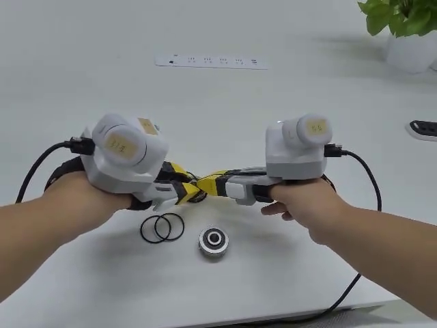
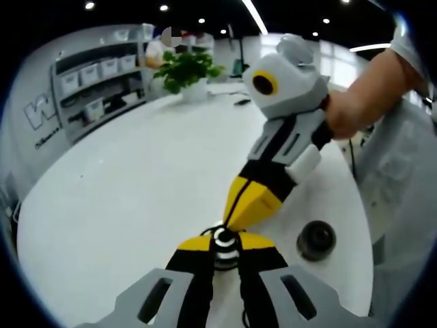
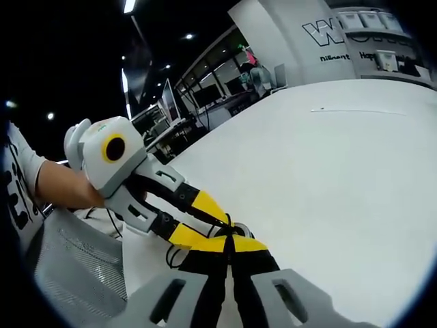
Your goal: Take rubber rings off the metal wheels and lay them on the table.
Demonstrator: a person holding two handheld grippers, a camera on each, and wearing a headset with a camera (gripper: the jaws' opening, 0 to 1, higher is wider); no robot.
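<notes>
My left gripper [image 1: 191, 193] and right gripper [image 1: 206, 183] meet tip to tip above the white table [image 1: 287, 89]. In the left gripper view my left gripper [image 2: 225, 243] is shut on a small metal wheel [image 2: 224, 238]. The right gripper [image 2: 235, 217] comes in from the upper right, its yellow jaws closed at the wheel's rim on a thin black rubber ring. The right gripper view shows my right gripper [image 3: 232, 240] shut, facing the left one [image 3: 220, 225]. Two loose rubber rings [image 1: 162, 227] lie overlapping on the table just below the grippers. Beside them a second metal wheel [image 1: 214, 242] rests flat.
A white power strip [image 1: 210, 61] lies at the far side of the table. A potted plant [image 1: 403, 24] stands at the far right corner, with a dark socket block [image 1: 423, 128] near the right edge. Black cables trail from both grippers toward the table's front edge.
</notes>
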